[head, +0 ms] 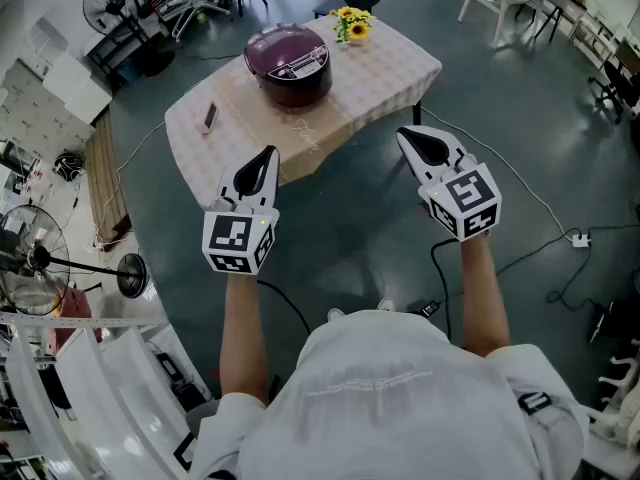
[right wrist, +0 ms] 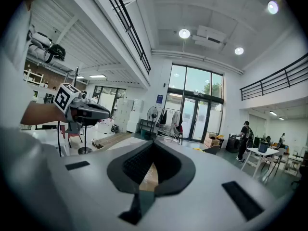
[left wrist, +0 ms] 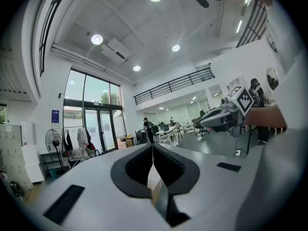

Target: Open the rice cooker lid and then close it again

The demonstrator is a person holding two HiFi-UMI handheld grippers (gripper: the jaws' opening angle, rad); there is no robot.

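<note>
- Rice cooker (head: 288,63): stands near the far end of the table (head: 390,68), well apart from both grippers. Its dark lid (head: 287,50) lies flat and closed.
- Left gripper (head: 270,152): held in the air short of the table's near edge. Its jaws are pressed together with nothing between them, as its own view confirms (left wrist: 152,146).
- Right gripper (head: 404,134): also in the air before the table, to the right. Its jaws likewise meet at the tips and hold nothing (right wrist: 153,142).
- Progress: nothing touches the cooker, so the task appears not yet begun. The approach, the opening of the lid and its closing all seem to remain.
- Surface: a pale checked cloth covers the table. It also bears a bunch of yellow flowers (head: 352,24) behind the cooker and a small flat object (head: 210,116) near the left edge.
- Room: a large hall with a grey-green floor (head: 350,218), a standing fan (head: 35,268) at left, and a cable leading to a power strip (head: 578,238) at right. Glass doors (left wrist: 94,124) and distant desks show in the gripper views.
</note>
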